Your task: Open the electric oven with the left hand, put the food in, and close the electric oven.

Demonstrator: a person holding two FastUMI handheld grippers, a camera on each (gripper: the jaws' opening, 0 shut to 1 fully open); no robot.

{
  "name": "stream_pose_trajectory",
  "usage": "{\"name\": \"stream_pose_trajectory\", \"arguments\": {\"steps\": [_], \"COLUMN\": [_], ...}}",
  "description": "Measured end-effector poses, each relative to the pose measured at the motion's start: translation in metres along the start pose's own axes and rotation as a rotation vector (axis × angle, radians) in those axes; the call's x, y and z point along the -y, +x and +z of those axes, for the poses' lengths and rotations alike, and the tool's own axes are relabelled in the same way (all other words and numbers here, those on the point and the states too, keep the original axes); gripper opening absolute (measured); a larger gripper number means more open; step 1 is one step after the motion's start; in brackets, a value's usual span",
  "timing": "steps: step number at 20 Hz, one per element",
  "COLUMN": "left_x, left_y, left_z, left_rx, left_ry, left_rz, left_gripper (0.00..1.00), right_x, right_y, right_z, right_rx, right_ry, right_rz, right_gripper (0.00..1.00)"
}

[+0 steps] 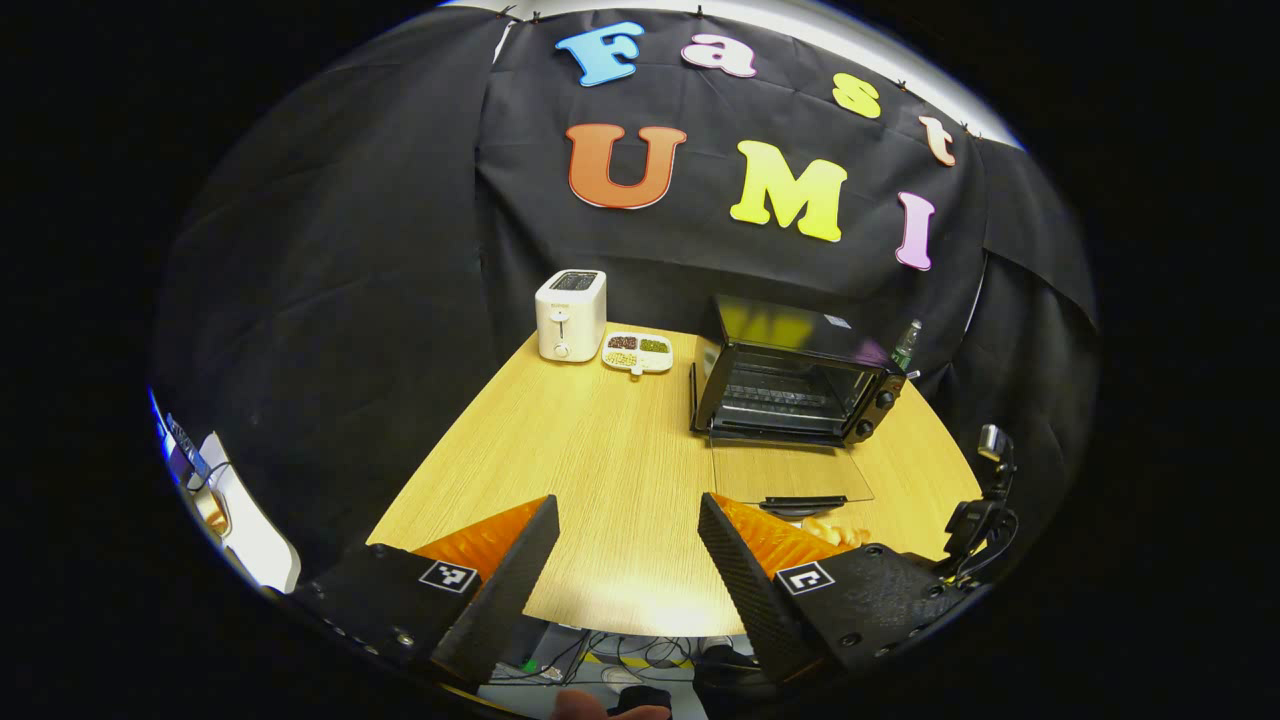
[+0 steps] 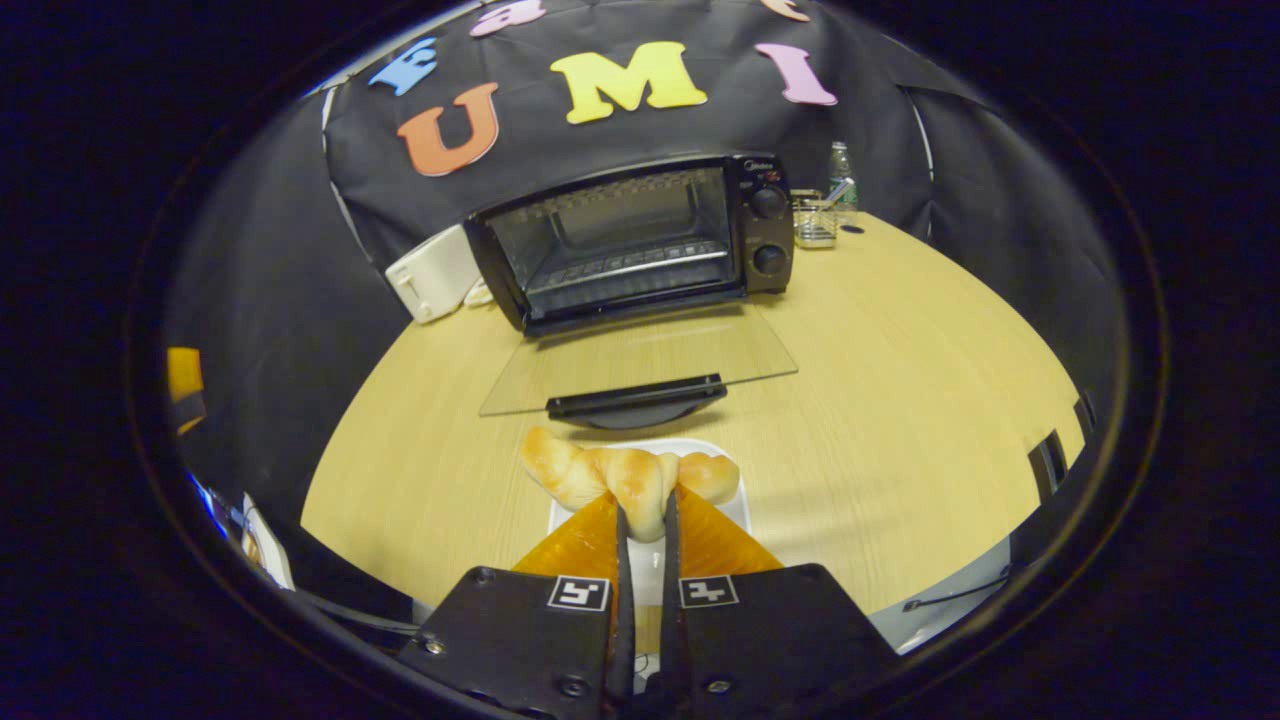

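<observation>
The oven [image 2: 640, 240] sits at the upper middle of the right gripper view with its glass door [image 2: 640, 365] dropped flat onto the wooden table [image 2: 900, 400], the dark handle lying at the door's near edge. So the opening step looks done, and what is in hand now is the food.

In the lower middle of that same view the right gripper [image 2: 645, 525] has its two fingers drawn narrow, pinching a twisted bread roll [image 2: 625, 475] about its middle. The roll lies across a white plate [image 2: 735, 505], just in front of the door handle; whether it has left the plate I cannot tell.

In the left gripper view the left gripper [image 1: 628, 540] is at the bottom of the frame, its fingers spread wide with nothing between them, above the near edge of the table. The oven is right of centre there, with a toaster [image 1: 570, 315] and a small divided dish [image 1: 638, 352] to its left against the back wall.

I judge the next move calls for raising the roll enough to pass over the handle and the flat door, then carrying it forward onto the rack inside the open cavity. The left gripper is free for the door afterwards.
</observation>
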State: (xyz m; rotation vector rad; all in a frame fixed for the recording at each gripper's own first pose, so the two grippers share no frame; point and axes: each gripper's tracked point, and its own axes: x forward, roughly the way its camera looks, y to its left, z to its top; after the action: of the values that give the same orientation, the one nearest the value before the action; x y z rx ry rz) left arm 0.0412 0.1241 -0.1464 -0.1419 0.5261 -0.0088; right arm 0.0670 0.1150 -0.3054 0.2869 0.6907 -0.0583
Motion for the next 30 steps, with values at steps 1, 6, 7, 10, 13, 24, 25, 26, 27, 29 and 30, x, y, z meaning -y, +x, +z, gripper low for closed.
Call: {"name": "stream_pose_trajectory", "arguments": {"steps": [1,6,7,10,13,24,25,26,27,29,30], "left_x": [0.002,-0.005,-0.009,-0.022,-0.033,-0.056,-0.06,-0.064,-0.067,-0.071,-0.074], "left_y": [0.0,-0.009,-0.013,-0.019,-0.019,-0.023,-0.024,-0.025,-0.026,-0.026,-0.026], "left_z": [0.002,0.01,0.012,0.014,0.007,-0.017,-0.02,-0.022,-0.023,-0.026,-0.026], "left_rx": [0.002,0.007,0.006,-0.004,-0.031,-0.136,-0.145,-0.151,-0.154,-0.165,-0.169], "left_ry": [0.006,0.046,0.05,0.061,0.066,0.021,0.014,0.004,-0.003,-0.004,-0.004], "left_rz": [-0.006,0.002,0.006,0.032,0.063,0.152,0.164,0.174,0.182,0.194,0.198], "left_gripper": [0.93,0.93,0.93,0.93,0.93,0.93,0.93,0.95,0.95,0.95,0.95], "right_x": [0.0,-0.012,-0.015,-0.027,-0.037,-0.047,-0.047,-0.05,-0.053,-0.055,-0.056], "right_y": [0.003,0.037,0.046,0.071,0.098,0.179,0.184,0.188,0.193,0.203,0.211], "right_z": [0.008,0.063,0.075,0.103,0.122,0.193,0.199,0.206,0.212,0.216,0.215], "right_rx": [0.007,0.076,0.095,0.132,0.152,0.249,0.262,0.275,0.285,0.297,0.296], "right_ry": [0.037,0.222,0.258,0.327,0.356,0.405,0.4,0.403,0.409,0.411,0.427], "right_rz": [-0.02,-0.081,-0.088,-0.099,-0.107,-0.172,-0.175,-0.166,-0.156,-0.153,-0.144], "right_gripper": [0.14,0.14,0.14,0.14,0.1,0.12,0.1,0.1,0.12,0.12,0.12]}}
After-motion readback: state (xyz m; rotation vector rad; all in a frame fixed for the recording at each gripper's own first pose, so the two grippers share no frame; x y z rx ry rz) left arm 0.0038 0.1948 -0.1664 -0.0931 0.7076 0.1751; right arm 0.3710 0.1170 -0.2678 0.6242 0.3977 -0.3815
